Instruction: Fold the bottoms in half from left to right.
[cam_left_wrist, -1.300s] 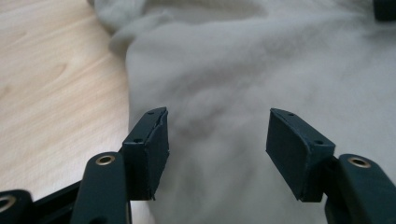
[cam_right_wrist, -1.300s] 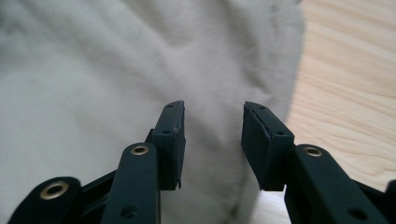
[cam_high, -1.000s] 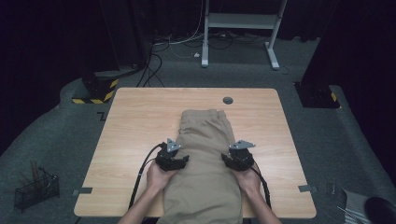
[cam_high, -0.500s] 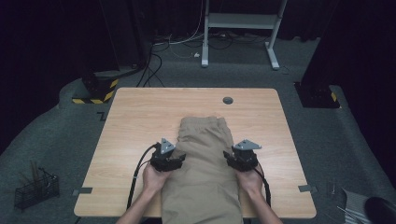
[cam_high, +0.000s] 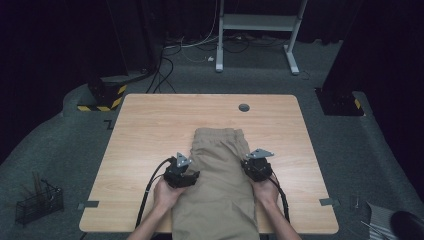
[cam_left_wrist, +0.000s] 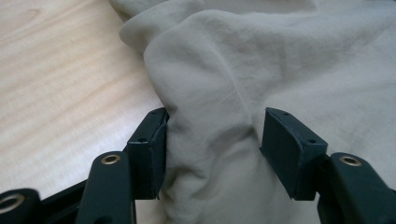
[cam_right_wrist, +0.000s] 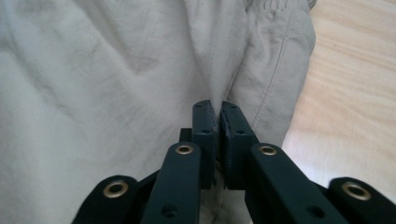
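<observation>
Folded khaki trousers (cam_high: 218, 185) on table's near edge

No legible text, label, brand or number anywhere. Only sign-like marking: yellow-and-black hazard stripes on the dark floor base (cam_high: 102, 95) at centre left of the high view, and a smaller striped patch on the base (cam_high: 345, 102) at right.

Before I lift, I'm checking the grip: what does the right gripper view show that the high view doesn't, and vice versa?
Right gripper view: the right gripper, its jaws just closed further, pinching a crease of the beige cotton trousers. High view: a small round grey grommet in the tabletop, a black wire basket on the floor. Both: trousers lying on the light wooden table.
</observation>
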